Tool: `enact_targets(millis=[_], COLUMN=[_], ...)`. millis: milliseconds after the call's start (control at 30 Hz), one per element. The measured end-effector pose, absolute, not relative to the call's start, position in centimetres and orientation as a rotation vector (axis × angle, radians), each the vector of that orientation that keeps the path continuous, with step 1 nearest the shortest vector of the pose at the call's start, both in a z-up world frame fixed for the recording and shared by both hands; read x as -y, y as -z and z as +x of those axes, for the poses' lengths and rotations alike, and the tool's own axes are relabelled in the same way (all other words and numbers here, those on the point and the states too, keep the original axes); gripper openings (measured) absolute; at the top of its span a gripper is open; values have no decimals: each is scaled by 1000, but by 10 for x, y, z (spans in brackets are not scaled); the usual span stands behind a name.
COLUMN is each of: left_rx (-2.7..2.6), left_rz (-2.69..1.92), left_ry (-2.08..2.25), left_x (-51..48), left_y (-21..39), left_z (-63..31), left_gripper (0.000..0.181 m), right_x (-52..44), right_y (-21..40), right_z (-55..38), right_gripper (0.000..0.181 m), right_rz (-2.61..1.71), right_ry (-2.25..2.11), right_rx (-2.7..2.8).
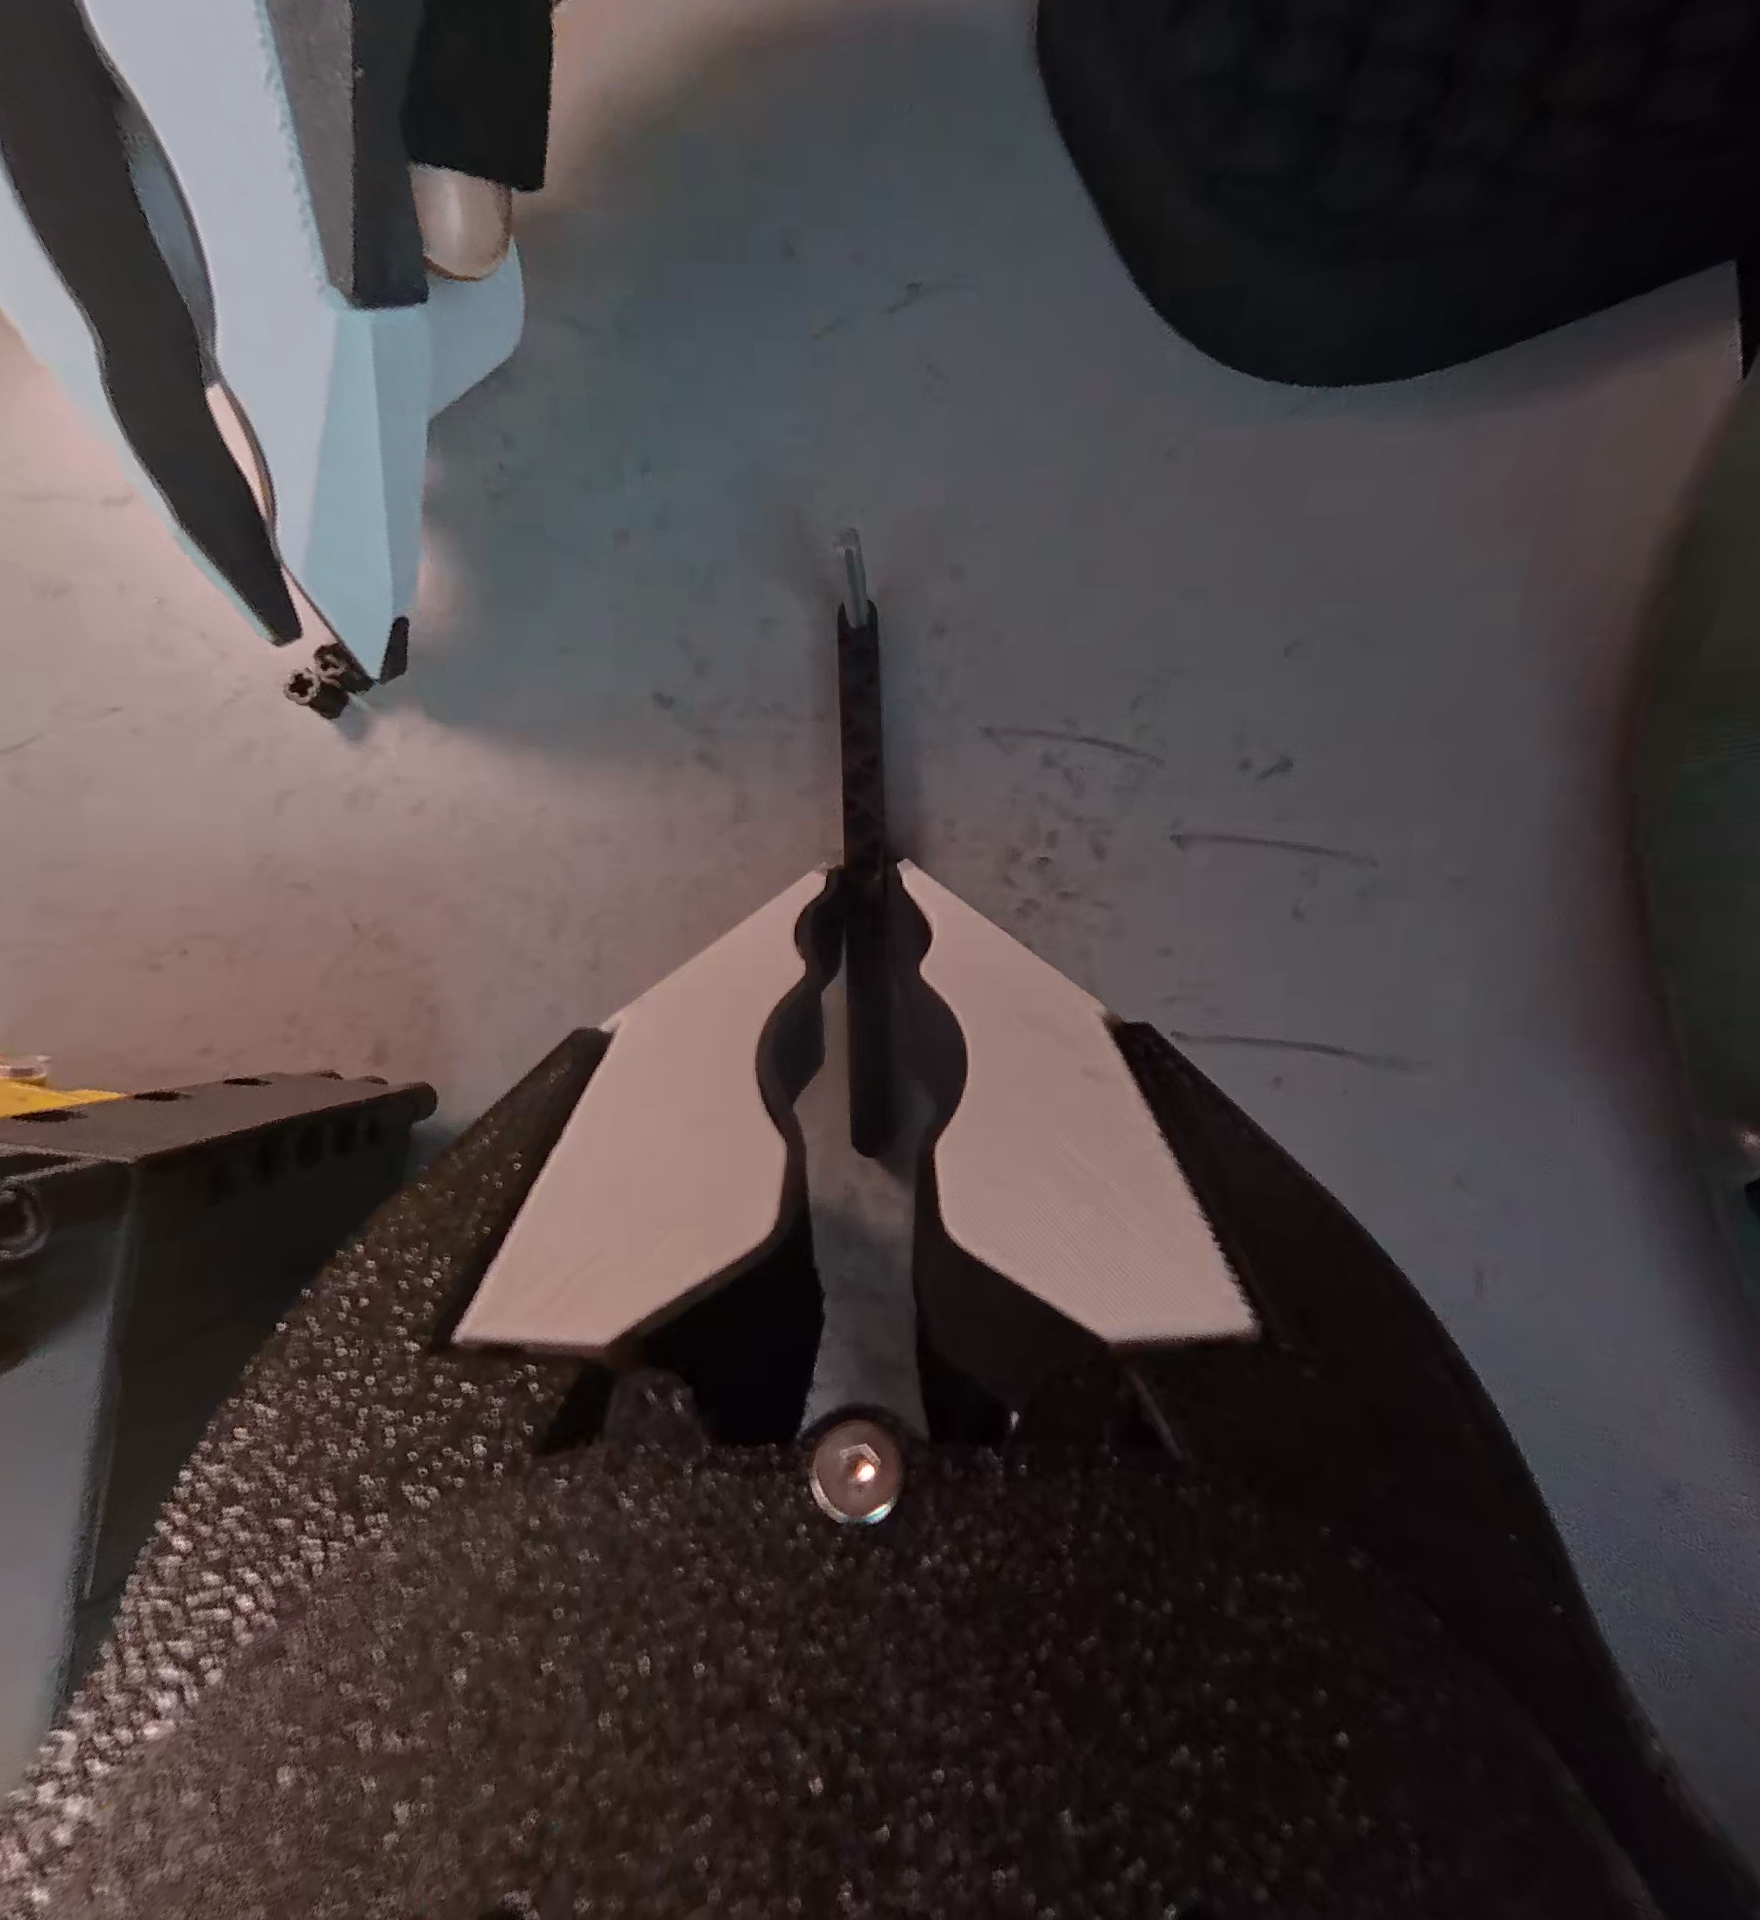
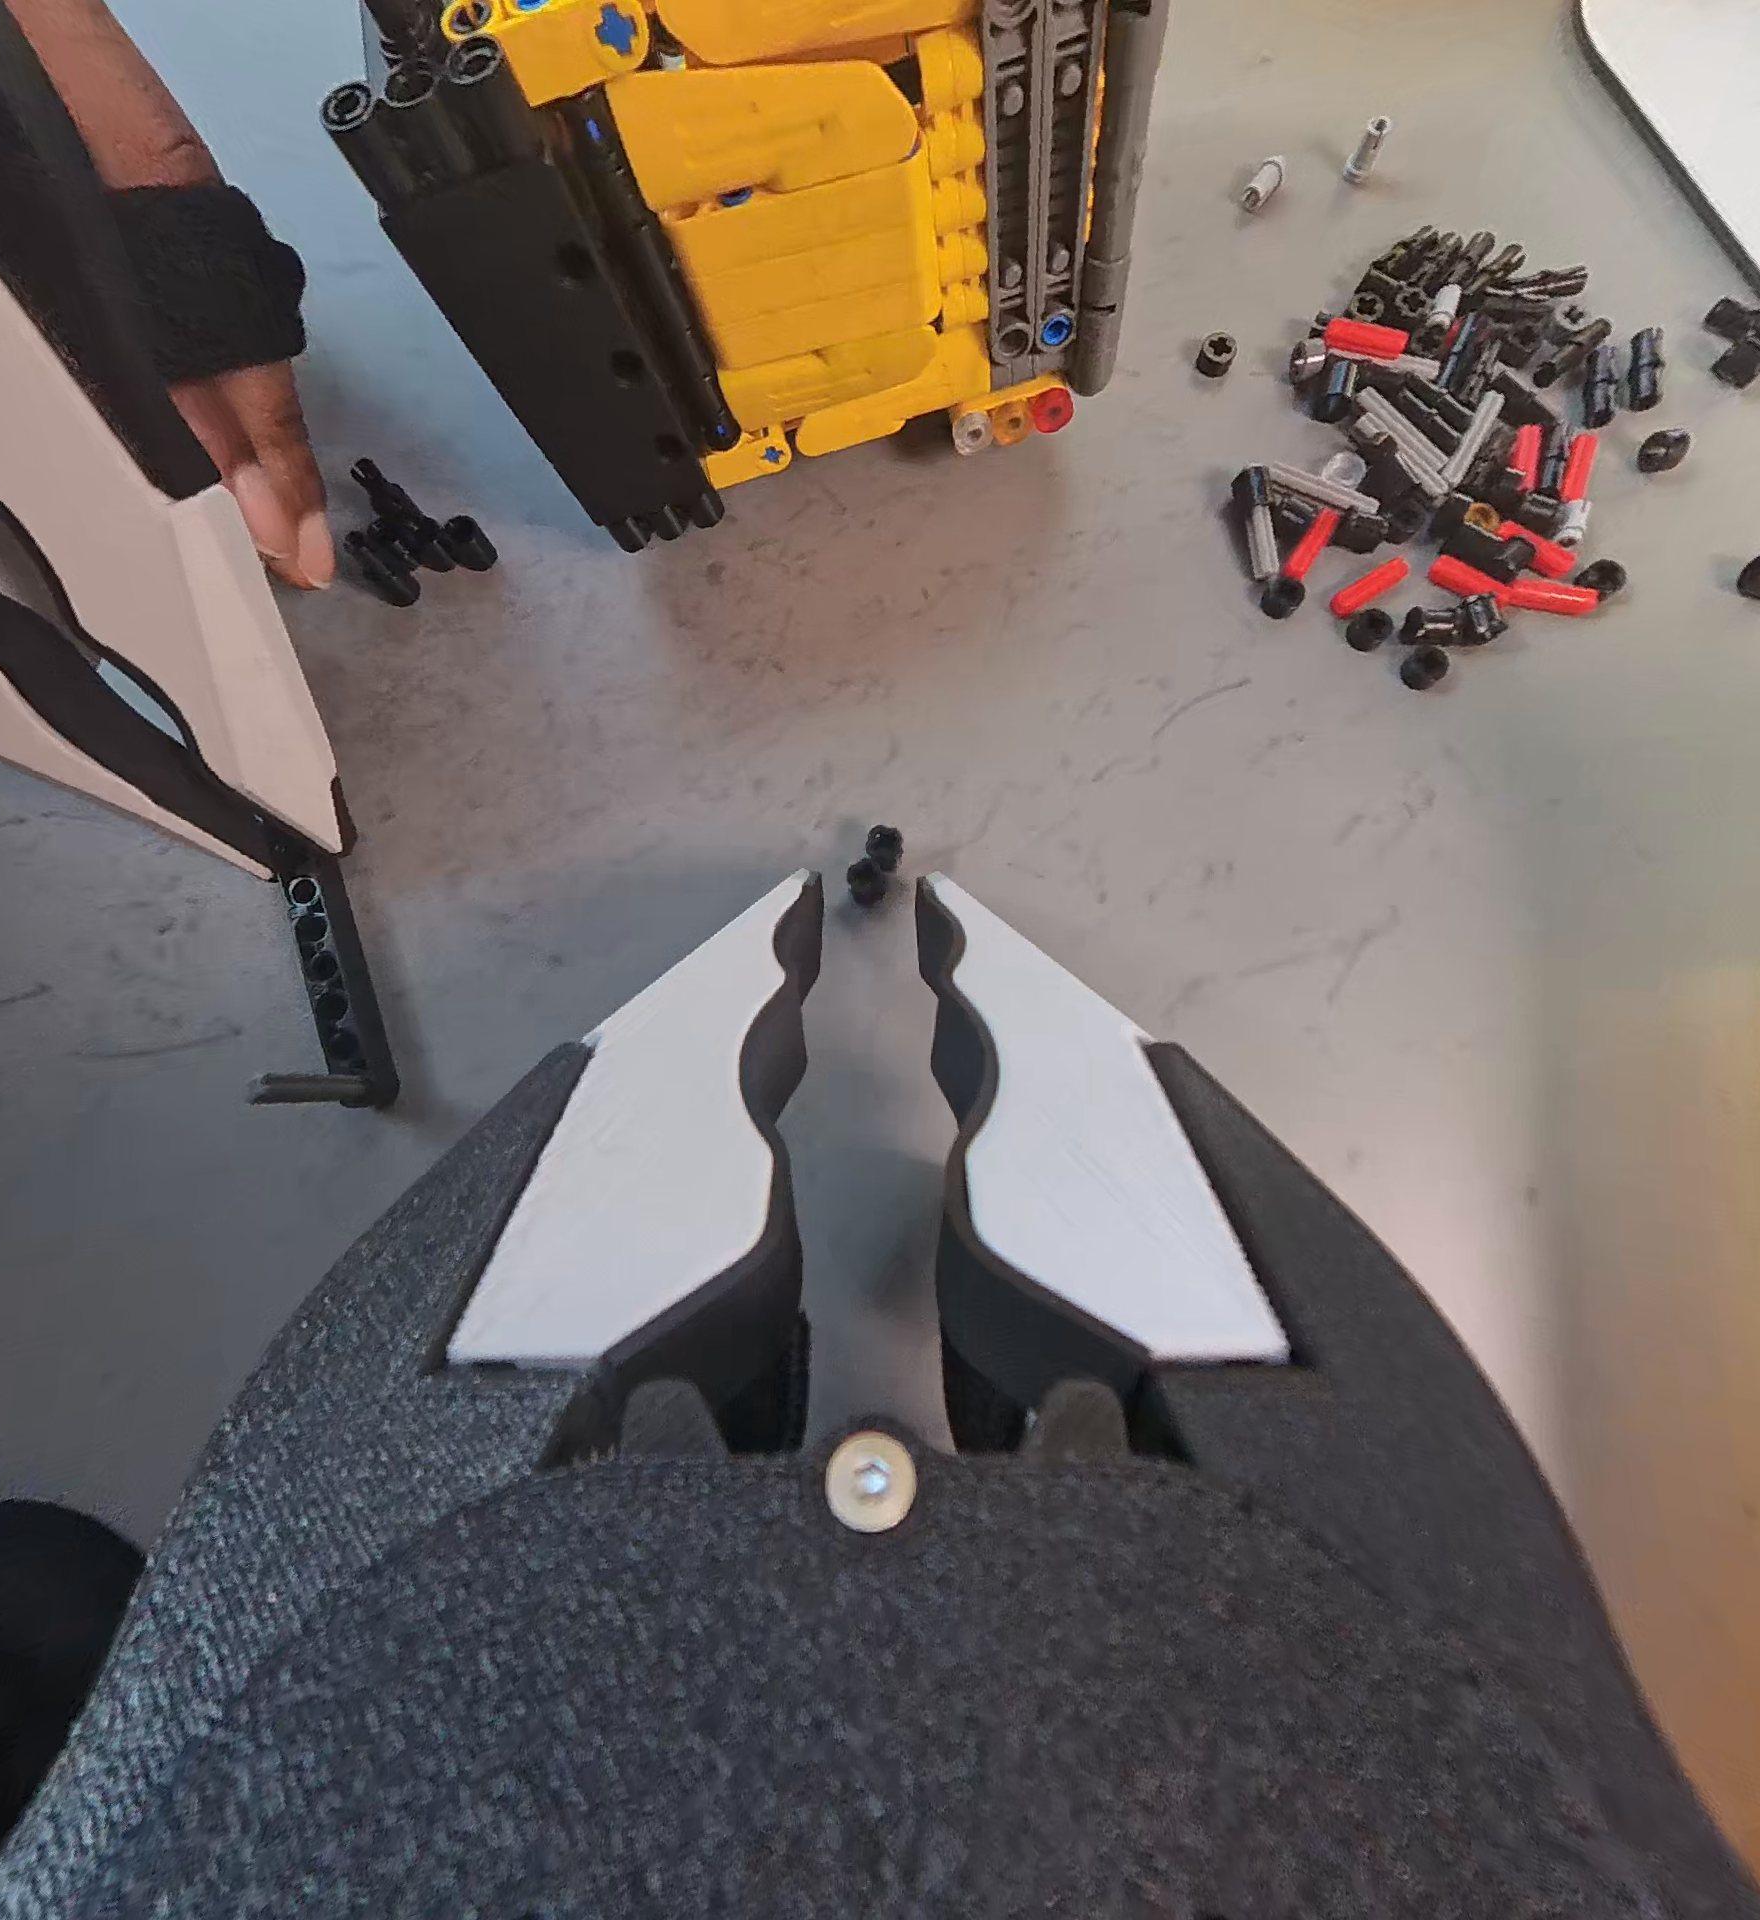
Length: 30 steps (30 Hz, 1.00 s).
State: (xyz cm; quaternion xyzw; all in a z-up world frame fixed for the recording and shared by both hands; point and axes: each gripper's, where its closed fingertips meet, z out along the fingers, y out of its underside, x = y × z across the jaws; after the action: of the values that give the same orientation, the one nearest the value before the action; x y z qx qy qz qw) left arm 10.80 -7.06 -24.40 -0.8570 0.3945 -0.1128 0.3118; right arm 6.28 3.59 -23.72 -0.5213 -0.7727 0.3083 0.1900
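We see our left gripper (image 1: 860, 883) clamped on a black perforated beam (image 1: 860, 831), which runs forward from between its fingers; a short grey pin (image 1: 850, 577) shows at the beam's far end. In the right wrist view the same beam (image 2: 330, 977) stands on the grey table (image 2: 1063, 748), with a short black axle (image 2: 310, 1089) sticking sideways from its lower end.

Our right gripper (image 2: 868, 883) has its fingers parted a little, and a small black connector (image 2: 874, 862) with 2 round ends sits at the gap between the tips. In the right wrist view the pads do not seem to touch it; in the left wrist view it looks pinched, so we cannot tell whether it is gripped.

Farther off, a bare fingertip (image 2: 294, 540) lies just beside a small cluster of black pins (image 2: 414, 535). Beyond stands a yellow and black brick-built model (image 2: 803, 260). To its right lies a pile of black, red and grey pins and connectors (image 2: 1437, 457), with 2 grey pins (image 2: 1312, 161) apart behind it.
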Motion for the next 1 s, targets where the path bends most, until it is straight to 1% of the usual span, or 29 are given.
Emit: enact_targets(millis=[100,167,200,467,767,1000], left_rx=[-1036,-1034,-1033,-1039,-1050,-1047], left_rz=[-2260,-2258,-2257,-2232,-2220,-2220], left_ry=[307,310,311,324,322,333], left_x=[71,71,71,70,70,70], left_y=[244,244,244,244,244,244], left_z=[108,108,108,108,108,108], left_gripper=[7,7,7,7,7,7], right_x=[-36,-36,-35,-30,-1,16], right_y=[240,241,241,238,203,188], right_z=[60,60,60,76,107,125], right_gripper=[15,7,7,7,7,7], right_rz=[-1480,-1484,-1479,-1443,-1233,-1096], right_ry=[-850,-842,-843,-855,-1035,-1072], right_rx=[2184,2189,2200,2255,2317,2385])
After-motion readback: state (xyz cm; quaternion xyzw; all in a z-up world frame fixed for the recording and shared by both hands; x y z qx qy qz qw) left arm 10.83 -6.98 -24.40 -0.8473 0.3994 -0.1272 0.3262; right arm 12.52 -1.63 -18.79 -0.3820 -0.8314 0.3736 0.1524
